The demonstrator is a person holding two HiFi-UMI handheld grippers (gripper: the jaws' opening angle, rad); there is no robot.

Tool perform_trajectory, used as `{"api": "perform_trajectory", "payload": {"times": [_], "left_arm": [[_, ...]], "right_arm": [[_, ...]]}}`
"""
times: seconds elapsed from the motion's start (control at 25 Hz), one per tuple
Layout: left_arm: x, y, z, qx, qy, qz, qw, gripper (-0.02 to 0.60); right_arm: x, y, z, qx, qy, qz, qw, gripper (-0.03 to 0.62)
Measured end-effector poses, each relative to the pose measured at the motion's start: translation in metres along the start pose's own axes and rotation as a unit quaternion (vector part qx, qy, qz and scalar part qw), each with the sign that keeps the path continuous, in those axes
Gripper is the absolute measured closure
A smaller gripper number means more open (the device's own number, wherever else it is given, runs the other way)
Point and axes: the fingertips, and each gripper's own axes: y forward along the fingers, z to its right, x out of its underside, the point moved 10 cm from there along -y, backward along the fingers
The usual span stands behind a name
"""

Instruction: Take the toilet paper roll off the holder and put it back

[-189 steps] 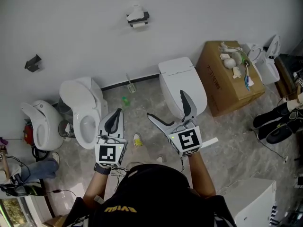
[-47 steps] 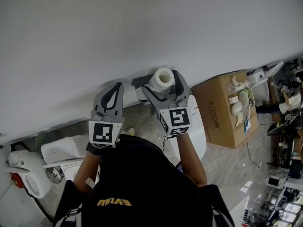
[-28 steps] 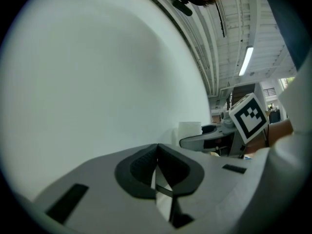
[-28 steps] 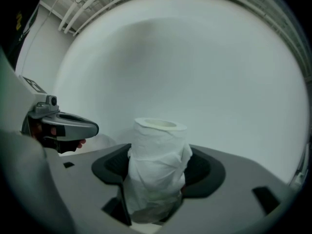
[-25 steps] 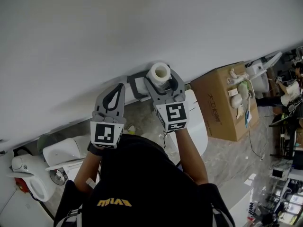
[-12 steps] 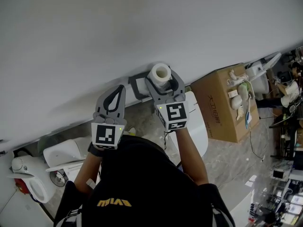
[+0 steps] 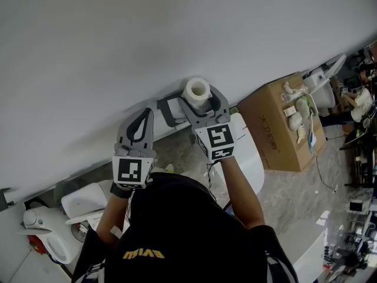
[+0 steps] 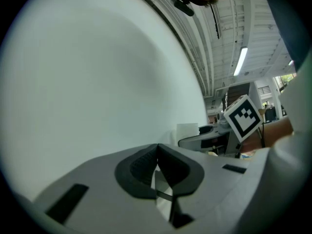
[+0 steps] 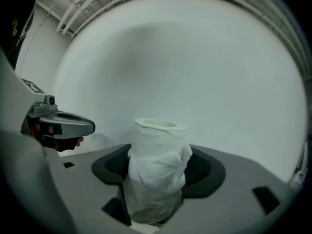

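1. The right claw [image 7: 199,99] was clenched on the toilet paper roll [image 7: 196,89], with a pad pressed into each side of the soft paper.
2. The roll stood with its hollow core end up, close to the white wall [image 7: 177,28].
3. The grey holder [image 7: 160,108] sat just beside the roll, at its 9 o'clock.
4. The left claw [image 7: 143,115] was closed and empty, at 8 o'clock from the holder.

The place looks like a bathroom-fittings storeroom or workshop: several toilets [image 7: 82,200] stand about on the tiled floor [image 7: 288,199] near a cardboard box [image 7: 283,122], under a bare industrial ceiling [image 8: 253,28] with a strip light [image 8: 241,61].
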Motion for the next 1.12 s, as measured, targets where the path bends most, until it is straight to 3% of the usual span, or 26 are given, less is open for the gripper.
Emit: {"api": "perform_trajectory", "payload": {"times": [0.48,0.84,1.12], "left_arm": [[-0.018,0.013,-0.003,0.024,0.020,0.015,0.9994,0.571],[-0.055,0.025,0.011,0.055,0.038,0.035,0.9971,0.571],[-0.065,0.034,0.014,0.052,0.038,0.043,0.9970,0.571]], "right_arm": [[-0.043,-0.016,0.012,0.001,-0.006,0.020,1.000,0.287],[-0.098,-0.049,0.033,0.012,-0.023,0.039,0.999,0.287],[-0.145,-0.071,0.058,0.025,-0.035,0.071,0.997,0.286]]}}
